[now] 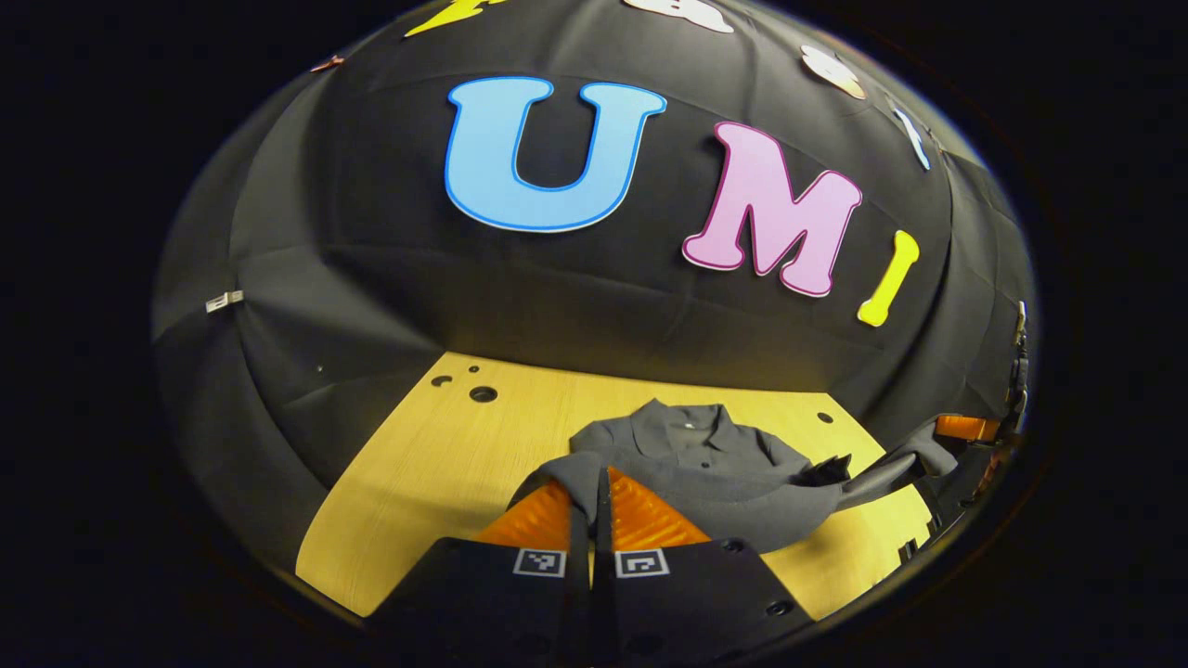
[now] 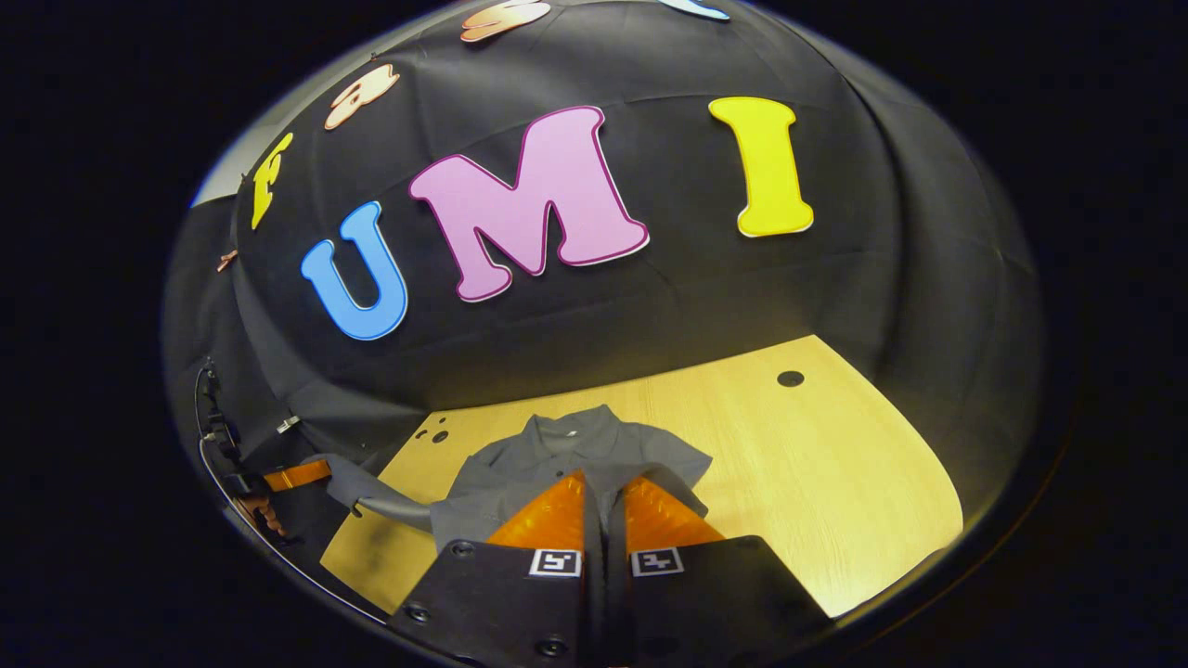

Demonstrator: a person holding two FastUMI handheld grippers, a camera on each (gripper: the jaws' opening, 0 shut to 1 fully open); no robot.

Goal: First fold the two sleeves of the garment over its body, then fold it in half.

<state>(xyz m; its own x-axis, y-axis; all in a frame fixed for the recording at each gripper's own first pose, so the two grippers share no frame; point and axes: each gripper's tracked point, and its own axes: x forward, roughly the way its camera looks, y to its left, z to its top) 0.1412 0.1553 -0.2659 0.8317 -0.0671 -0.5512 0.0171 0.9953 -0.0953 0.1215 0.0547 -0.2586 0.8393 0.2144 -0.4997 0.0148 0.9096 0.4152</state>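
Note:
A grey collared shirt point(image 1: 705, 445) lies on the wooden table point(image 1: 436, 464), its collar toward the far wall. In the left gripper view my left gripper point(image 1: 591, 478) is shut on a fold of the shirt's near part, and the cloth hangs between the fingers. Off to the right, my right gripper point(image 1: 937, 441) holds another bit of the grey cloth, pulled up from the table. In the right gripper view the right gripper point(image 2: 603, 487) is shut on the shirt point(image 2: 566, 445) near its hem, while the left gripper point(image 2: 320, 478) stands far left with cloth stretched to it.
The table point(image 2: 817, 464) has small round holes, one group at its far left point(image 1: 483, 393) and one at its far right point(image 2: 790, 378). Black cloth walls close the booth behind and at both sides. Bare wood lies on either side of the shirt.

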